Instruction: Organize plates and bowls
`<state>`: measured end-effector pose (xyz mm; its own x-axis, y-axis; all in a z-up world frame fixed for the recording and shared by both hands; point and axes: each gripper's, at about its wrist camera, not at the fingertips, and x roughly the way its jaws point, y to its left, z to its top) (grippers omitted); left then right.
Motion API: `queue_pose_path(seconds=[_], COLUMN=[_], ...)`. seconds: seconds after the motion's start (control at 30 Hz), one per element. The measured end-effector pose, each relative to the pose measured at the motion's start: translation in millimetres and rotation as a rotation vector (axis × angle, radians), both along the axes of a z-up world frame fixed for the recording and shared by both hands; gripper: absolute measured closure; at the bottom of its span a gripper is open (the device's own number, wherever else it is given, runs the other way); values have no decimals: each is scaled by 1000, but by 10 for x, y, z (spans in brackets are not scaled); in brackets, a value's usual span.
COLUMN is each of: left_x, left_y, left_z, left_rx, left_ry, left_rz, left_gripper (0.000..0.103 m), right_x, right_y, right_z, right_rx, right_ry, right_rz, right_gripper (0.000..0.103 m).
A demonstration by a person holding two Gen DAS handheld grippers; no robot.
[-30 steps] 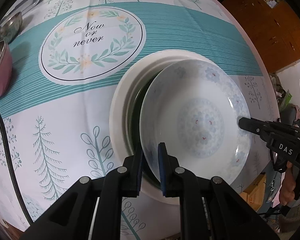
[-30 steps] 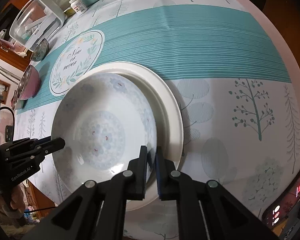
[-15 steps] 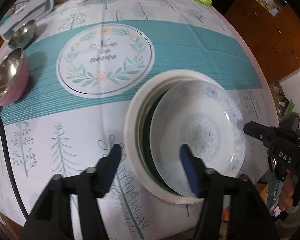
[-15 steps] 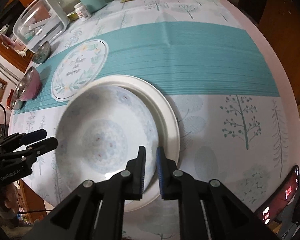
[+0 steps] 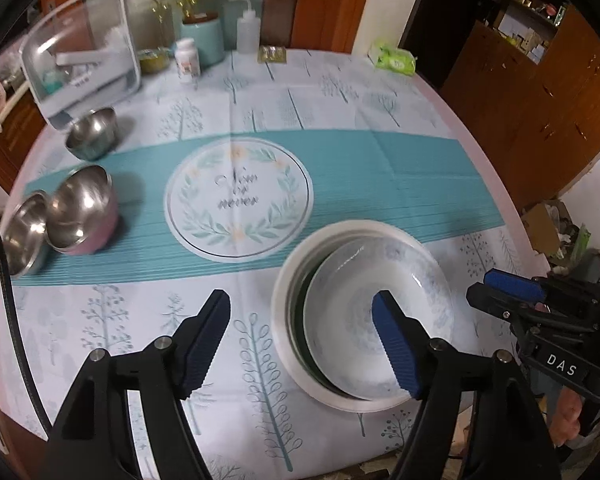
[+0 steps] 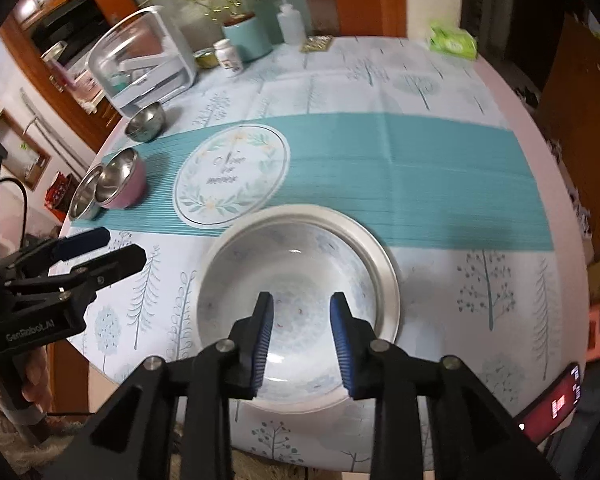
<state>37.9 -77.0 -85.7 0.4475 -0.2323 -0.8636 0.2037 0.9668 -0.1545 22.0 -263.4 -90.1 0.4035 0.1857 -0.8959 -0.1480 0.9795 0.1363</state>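
A white plate with a faint blue flower pattern [image 5: 364,312] rests on a stack whose bottom is a larger white plate [image 5: 284,300], near the table's front edge; a dark green rim shows between them. The patterned plate also shows in the right wrist view [image 6: 300,280] on the white plate [image 6: 388,280]. My left gripper [image 5: 300,332] is open and empty, raised above the stack's left side. My right gripper [image 6: 302,336] is open and empty, above the near rim. A pink bowl with steel inside [image 5: 82,212], a steel bowl [image 5: 22,236] against it, and another steel bowl [image 5: 92,134] sit at the left.
A clear lidded box [image 5: 80,52], a teal pot [image 5: 202,38], a white pill bottle [image 5: 187,60], a squeeze bottle [image 5: 247,30] and a green tissue pack [image 5: 394,60] stand along the table's far side. A phone [image 6: 556,404] lies at the front right.
Both grippers have let go of the patterned plate, opened, and drawn up and back. The plate now rests on the stack.
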Motion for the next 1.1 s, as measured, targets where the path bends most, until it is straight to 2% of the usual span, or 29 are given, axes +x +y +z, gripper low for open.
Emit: queue_pose_path(seconds=[0.1,0.23,0.4,0.7,1.0,1.1], left_x=[-86,-203,-250,-339,-247,-245], left_y=[63,205,392,762,1389,1693], left_z=[142,309,400,510,479,509], left_rx=[-7,-31,-74,-42,-72,-69], left_ry=[-38,-94,-98,-144,-134,-154], left_rz=[9,50,115,209,256,273], left_gripper=[30,15,15,15,15,15], right_x=[-4,-17,-19,60,170,233], right_y=[82,215,358,577,1021,1256], right_z=[127,268,353,425,508,524], right_rx=[20,32,61,80,78,69], right_ry=[-29,-68,-85,-101,-102,-103], right_rz=[31,79,127,164,154,155], right_gripper=[73,73,73,73,73,73])
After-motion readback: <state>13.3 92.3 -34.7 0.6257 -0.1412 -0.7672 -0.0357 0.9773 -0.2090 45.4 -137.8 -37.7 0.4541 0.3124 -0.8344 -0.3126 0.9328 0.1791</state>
